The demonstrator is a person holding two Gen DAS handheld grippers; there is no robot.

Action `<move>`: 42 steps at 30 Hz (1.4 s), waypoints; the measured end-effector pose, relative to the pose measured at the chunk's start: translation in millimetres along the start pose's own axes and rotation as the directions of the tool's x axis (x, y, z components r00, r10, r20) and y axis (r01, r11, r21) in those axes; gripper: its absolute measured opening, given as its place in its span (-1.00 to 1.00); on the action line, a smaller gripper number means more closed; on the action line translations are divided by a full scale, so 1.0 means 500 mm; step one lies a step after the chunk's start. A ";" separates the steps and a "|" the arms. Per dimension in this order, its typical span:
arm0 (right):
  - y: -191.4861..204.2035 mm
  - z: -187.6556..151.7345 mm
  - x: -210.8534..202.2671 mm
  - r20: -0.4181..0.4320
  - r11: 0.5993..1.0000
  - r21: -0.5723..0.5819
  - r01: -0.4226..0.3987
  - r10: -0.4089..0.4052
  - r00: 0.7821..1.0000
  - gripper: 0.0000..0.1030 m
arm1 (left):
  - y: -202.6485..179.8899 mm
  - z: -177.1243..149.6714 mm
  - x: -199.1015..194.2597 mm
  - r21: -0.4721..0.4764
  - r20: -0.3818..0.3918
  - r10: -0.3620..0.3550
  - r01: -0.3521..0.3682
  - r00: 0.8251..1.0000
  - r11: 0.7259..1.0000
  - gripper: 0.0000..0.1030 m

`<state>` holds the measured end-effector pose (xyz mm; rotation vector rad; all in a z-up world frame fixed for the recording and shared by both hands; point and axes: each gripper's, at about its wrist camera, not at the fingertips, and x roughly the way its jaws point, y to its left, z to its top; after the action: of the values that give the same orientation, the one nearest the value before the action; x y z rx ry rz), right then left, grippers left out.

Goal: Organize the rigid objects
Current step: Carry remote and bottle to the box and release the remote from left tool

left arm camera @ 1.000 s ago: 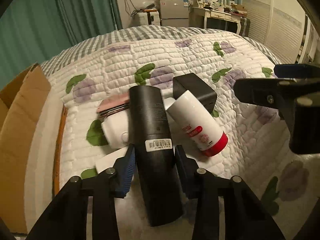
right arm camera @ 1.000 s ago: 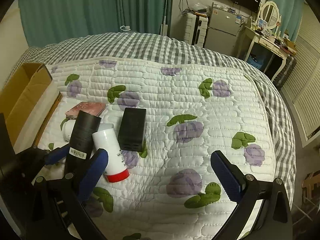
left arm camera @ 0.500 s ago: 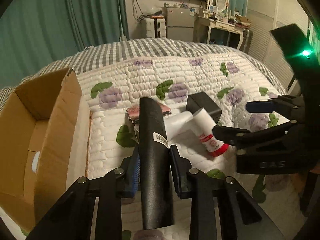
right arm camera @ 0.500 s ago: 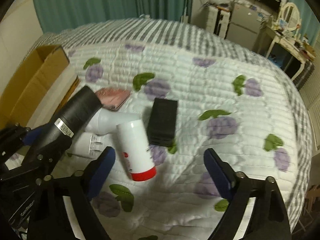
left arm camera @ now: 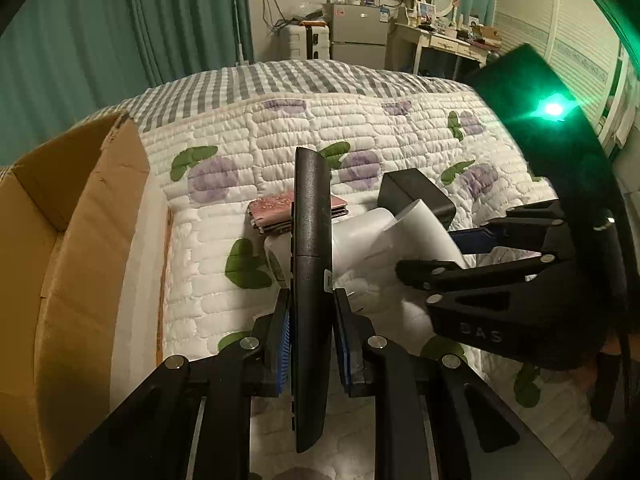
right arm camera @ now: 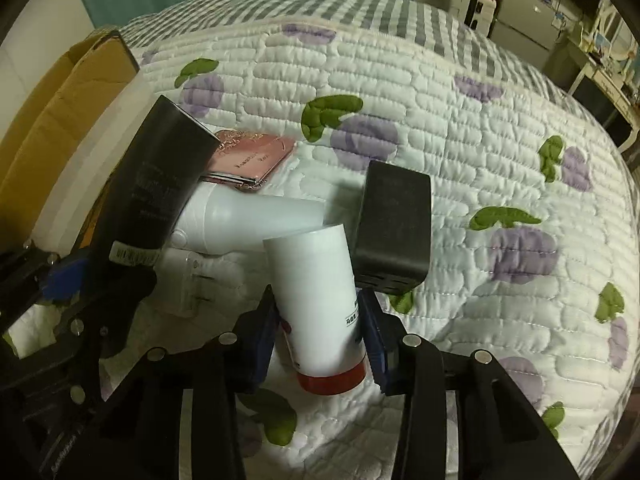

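Both tools gripped cargo above the quilted bed (right arm camera: 460, 128): the left tool (left arm camera: 310, 344) clamped a black tube (left arm camera: 311, 264) beside the cardboard box (left arm camera: 76, 240), while the right tool (right arm camera: 320, 328) pinched a red-capped white bottle (right arm camera: 316, 304), whose smooth wall might slip.

Left gripper (left arm camera: 310, 332) clamped, both blue pads pressed flat on the black tube (left arm camera: 311, 264), lifted clear of the bedding. Right gripper (right arm camera: 320, 326) low beside it, 2 fingers closed against the white bottle (right arm camera: 318, 300), reaching in from the right.
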<state>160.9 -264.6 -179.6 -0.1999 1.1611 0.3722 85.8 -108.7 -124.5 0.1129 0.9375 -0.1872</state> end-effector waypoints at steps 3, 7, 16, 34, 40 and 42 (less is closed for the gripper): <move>0.000 -0.004 -0.027 0.034 1.000 0.004 0.013 -0.013 0.999 -0.27 | 0.005 0.000 -0.014 -0.007 0.011 -0.003 0.003 1.000 1.000 -0.63; -0.009 -0.012 -0.067 0.076 0.999 0.030 0.041 -0.043 0.996 -0.28 | 0.006 0.006 -0.045 -0.004 0.035 -0.014 0.014 0.999 1.000 -0.63; 0.012 -0.008 -0.216 0.199 0.990 0.105 0.091 -0.111 0.974 -0.29 | 0.021 0.044 -0.169 0.012 0.140 -0.046 0.045 0.989 0.999 -0.63; 0.258 0.121 -0.410 0.377 0.998 -0.009 0.068 -0.060 0.924 -0.29 | 0.264 0.091 -0.311 -0.012 0.225 0.057 -0.055 0.973 0.998 -0.63; 0.334 0.172 -0.365 0.365 0.998 -0.054 0.036 -0.014 0.931 -0.29 | 0.358 0.085 -0.256 -0.023 0.175 0.104 -0.102 0.979 0.995 -0.63; 0.354 0.189 -0.344 0.358 0.998 -0.062 0.026 -0.002 0.934 -0.29 | 0.381 0.072 -0.237 -0.018 0.158 0.115 -0.113 0.981 0.993 -0.63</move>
<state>113.8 -100.3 21.9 -0.1886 0.7869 0.4156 85.8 84.4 -4.7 0.1408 0.7703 -0.0841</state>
